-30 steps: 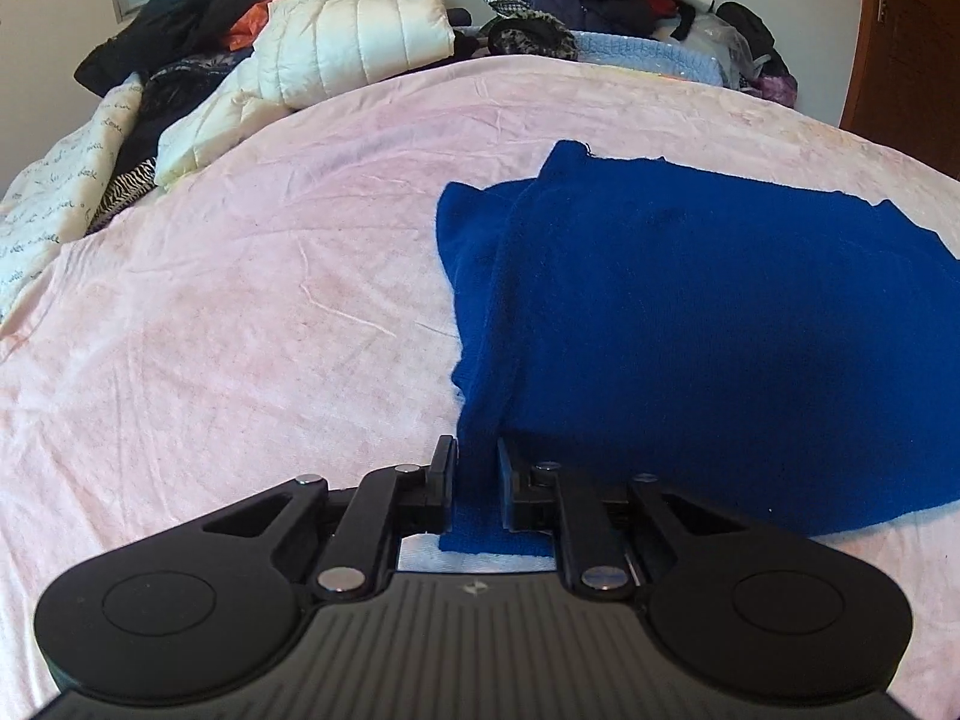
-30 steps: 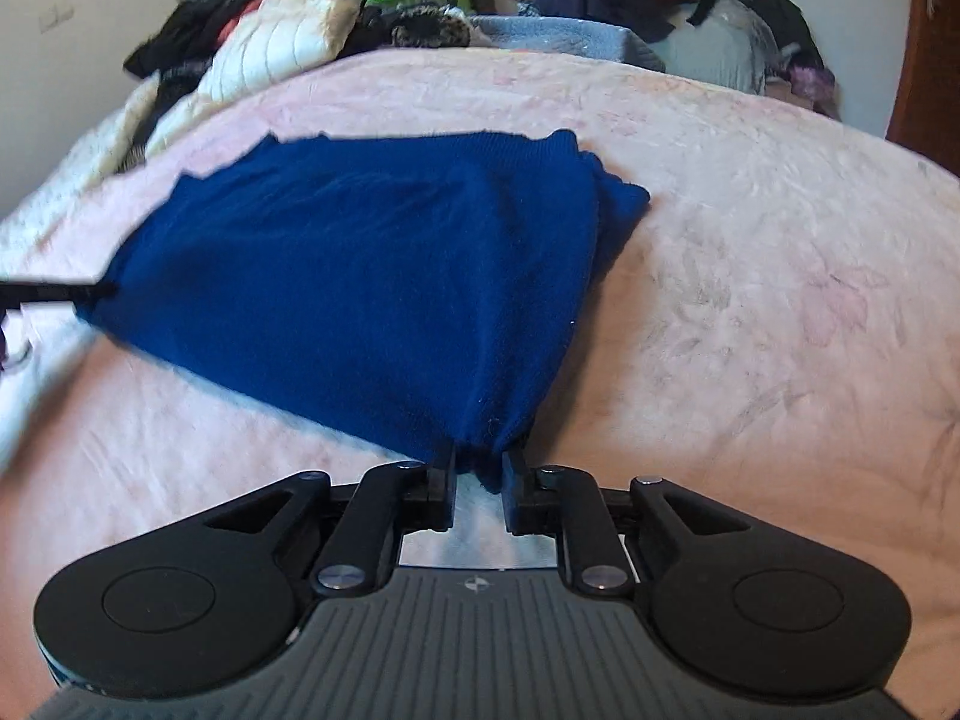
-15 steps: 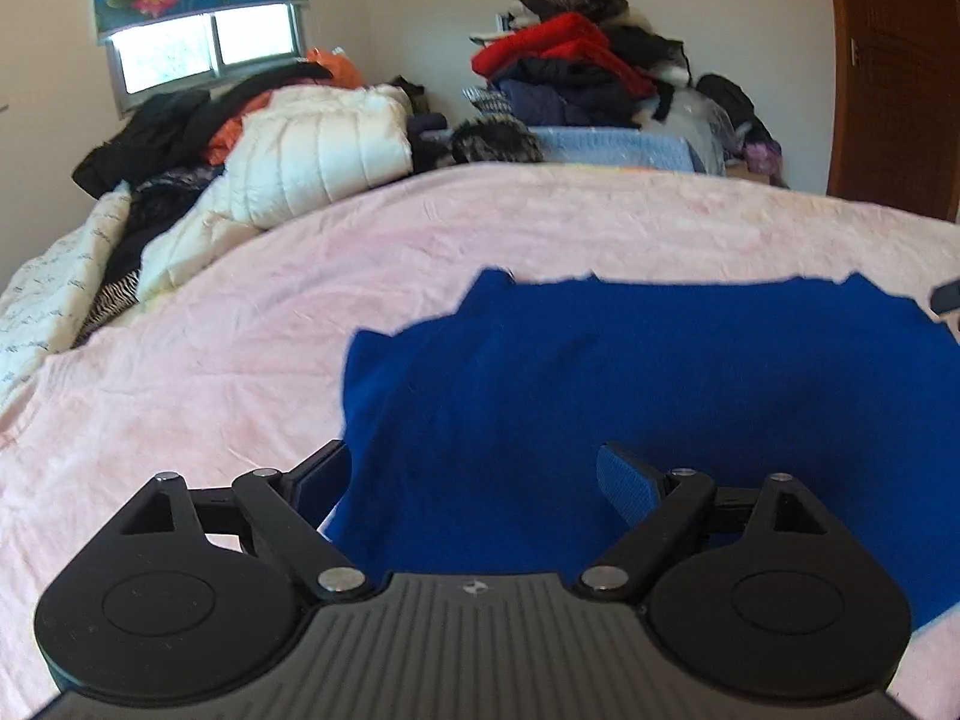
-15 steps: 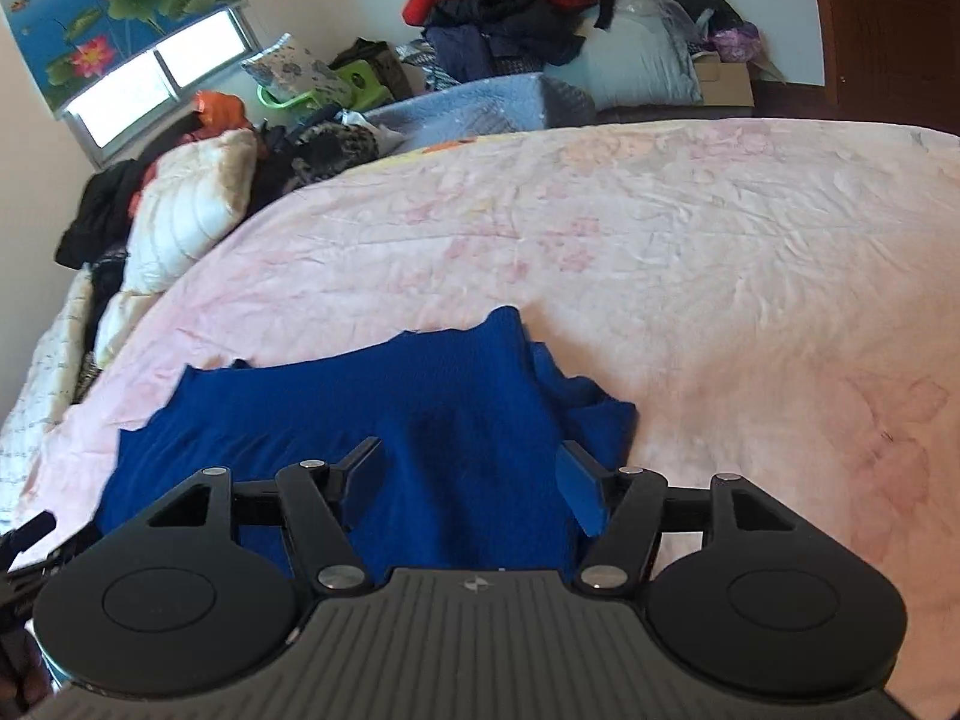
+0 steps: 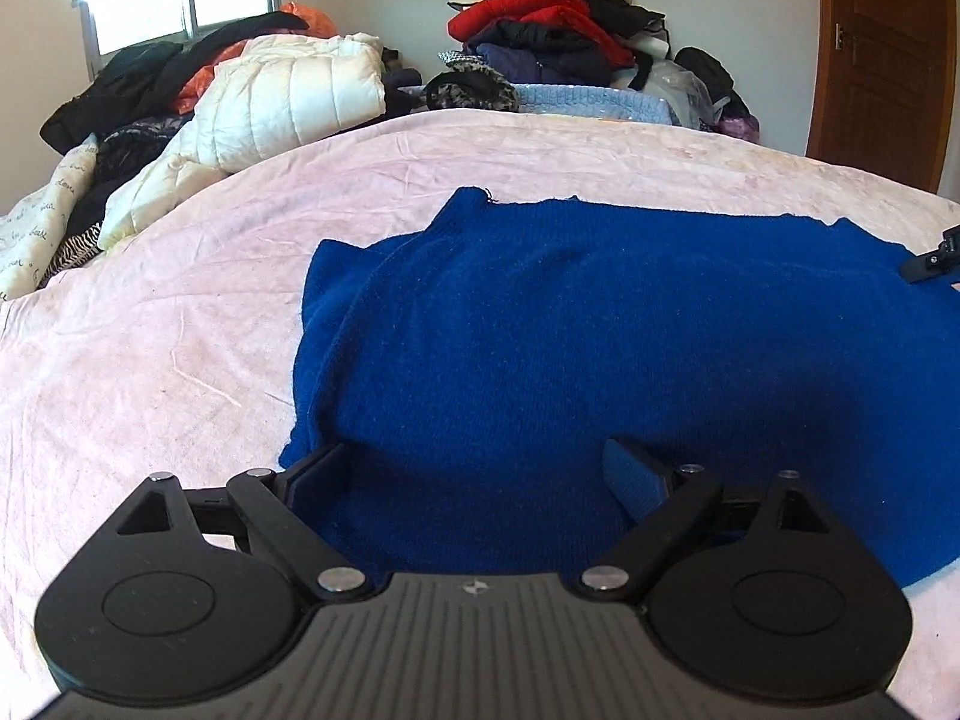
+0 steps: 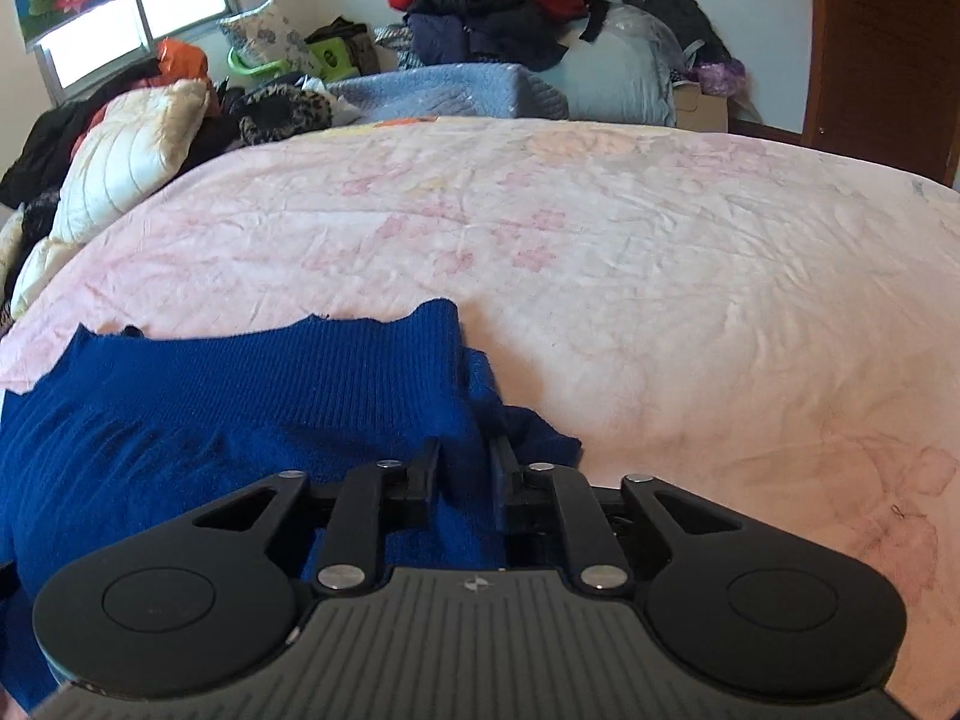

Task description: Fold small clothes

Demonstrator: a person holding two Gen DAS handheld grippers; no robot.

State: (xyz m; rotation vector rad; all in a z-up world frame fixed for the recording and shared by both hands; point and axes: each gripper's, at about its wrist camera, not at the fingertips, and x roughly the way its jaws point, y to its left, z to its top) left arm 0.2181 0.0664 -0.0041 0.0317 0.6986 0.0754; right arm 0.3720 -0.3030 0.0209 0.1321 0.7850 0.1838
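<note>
The blue knit sweater (image 5: 600, 348) lies spread on the pink bedspread (image 5: 150, 330), and it already looks part-folded — along its left edge a second layer of knit peeks out from under the top one, so at least one fold seems to be in. It reads as a broad, flat slab of blue, not yet a compact bundle.

Left gripper (image 5: 480, 474) hangs low over the near edge of the sweater with its jaws wide apart and opening; the knit lies beneath and between them, but neither pad presses on it. Nothing held there.

Over on the other side, the right gripper (image 6: 465, 474) sits at the sweater's right-hand edge, jaws narrow and closing, with a ridge of blue knit standing up in the gap between them. Whether the pads already bite the fabric is hard to call — there seems to be a sliver of room on either side.

Clothes are heaped at the far end of the bed: a cream quilted jacket (image 5: 288, 96) and a pile topped with something red (image 5: 540, 12).

My read: roughly mid-task on this garment. One fold down, another being set up from the right edge, and the left hand free to take its own corner before the piece is brought over.
</note>
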